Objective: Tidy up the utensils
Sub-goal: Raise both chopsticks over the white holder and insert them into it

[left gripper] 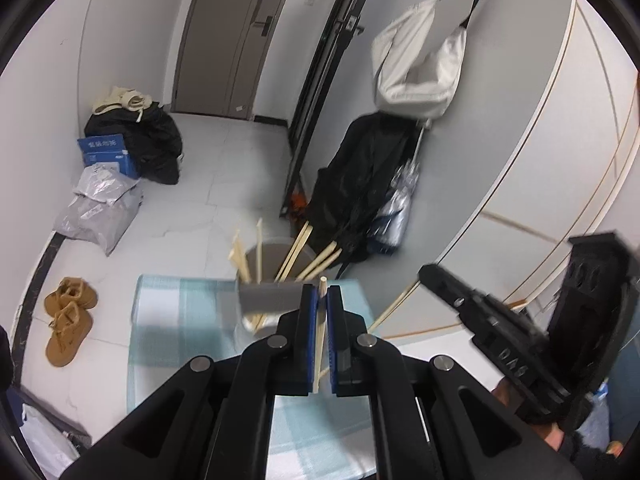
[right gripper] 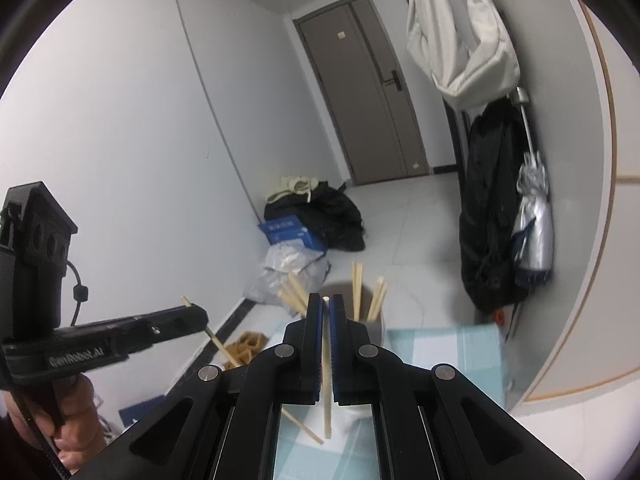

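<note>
Left gripper [left gripper: 322, 296]: blue-padded fingers [left gripper: 309, 320] pinch 1 pale wooden chopstick [left gripper: 320, 332], which runs lengthwise between the pads with its tip showing just above them. In the right wrist view this same gripper [right gripper: 192, 314] appears side-on, the chopstick [right gripper: 216, 340] crossing it at an angle and sticking out above and below.

Right gripper [right gripper: 326, 306]: fingers [right gripper: 314, 332] close on a second chopstick [right gripper: 327, 368], held nearly upright, its lower end hanging free below the pads. From the left wrist view the right gripper [left gripper: 430, 276] is seen side-on at right, with a chopstick [left gripper: 390, 307] slanting down from its tip.

Holder: a grey cylindrical cup [left gripper: 272, 280] stands on the light blue checked tablecloth [left gripper: 168, 320], directly ahead of both grippers. Several chopsticks [left gripper: 296, 254] stand in it, leaning outward in different directions. The exact count cannot be told. In the right wrist view the cup [right gripper: 376, 326] sits just behind the fingers, sticks [right gripper: 356, 290] fanned at its rim. 1 more chopstick [right gripper: 302, 426] lies flat on the cloth [right gripper: 448, 352] below the right gripper.

Both held chopsticks are above the table, near the cup, not inside it.
</note>
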A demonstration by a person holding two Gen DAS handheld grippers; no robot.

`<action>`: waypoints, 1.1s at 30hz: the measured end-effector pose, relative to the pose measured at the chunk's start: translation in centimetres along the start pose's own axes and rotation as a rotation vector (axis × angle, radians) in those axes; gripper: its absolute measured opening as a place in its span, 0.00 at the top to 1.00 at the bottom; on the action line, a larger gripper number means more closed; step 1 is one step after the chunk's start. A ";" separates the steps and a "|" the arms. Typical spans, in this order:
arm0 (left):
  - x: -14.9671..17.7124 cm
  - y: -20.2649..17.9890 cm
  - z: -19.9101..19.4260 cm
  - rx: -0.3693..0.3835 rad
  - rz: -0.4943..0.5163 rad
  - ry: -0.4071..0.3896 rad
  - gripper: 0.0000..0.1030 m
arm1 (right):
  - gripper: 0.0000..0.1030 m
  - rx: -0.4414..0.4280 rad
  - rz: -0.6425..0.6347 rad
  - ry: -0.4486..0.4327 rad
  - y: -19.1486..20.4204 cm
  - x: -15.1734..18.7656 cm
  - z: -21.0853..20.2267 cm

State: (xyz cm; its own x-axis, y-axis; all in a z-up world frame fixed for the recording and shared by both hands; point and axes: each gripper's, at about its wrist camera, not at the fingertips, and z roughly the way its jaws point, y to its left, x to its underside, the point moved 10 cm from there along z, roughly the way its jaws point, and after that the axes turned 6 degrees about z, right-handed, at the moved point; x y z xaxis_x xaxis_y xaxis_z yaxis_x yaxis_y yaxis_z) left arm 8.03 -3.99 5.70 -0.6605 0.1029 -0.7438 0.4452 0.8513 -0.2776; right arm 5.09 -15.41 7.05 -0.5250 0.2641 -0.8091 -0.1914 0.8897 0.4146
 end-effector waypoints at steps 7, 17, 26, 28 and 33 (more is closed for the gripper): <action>-4.3 -0.3 0.6 -0.015 0.025 -0.039 0.99 | 0.97 0.002 0.010 -0.035 -0.5 -4.5 0.7; -8.6 1.4 2.0 -0.040 0.045 -0.050 0.99 | 0.97 0.020 -0.043 -0.058 -0.7 -10.1 4.2; -9.1 3.4 5.1 -0.090 0.079 -0.015 0.99 | 0.97 0.025 -0.077 -0.031 -1.2 -10.6 8.2; -8.3 3.9 6.1 -0.103 0.096 0.004 0.99 | 0.97 0.028 -0.094 -0.024 -1.3 -10.1 8.9; -6.6 4.2 7.3 -0.094 0.120 0.020 0.99 | 0.97 0.021 -0.098 0.004 -2.0 -8.6 9.9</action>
State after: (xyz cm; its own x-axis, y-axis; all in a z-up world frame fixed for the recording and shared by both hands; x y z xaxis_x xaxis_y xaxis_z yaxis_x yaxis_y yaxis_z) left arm 18.65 -4.82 4.97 -0.6182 0.2158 -0.7559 0.4635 0.8767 -0.1287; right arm 18.19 -15.72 9.04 -0.5082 0.1734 -0.8436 -0.2247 0.9189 0.3243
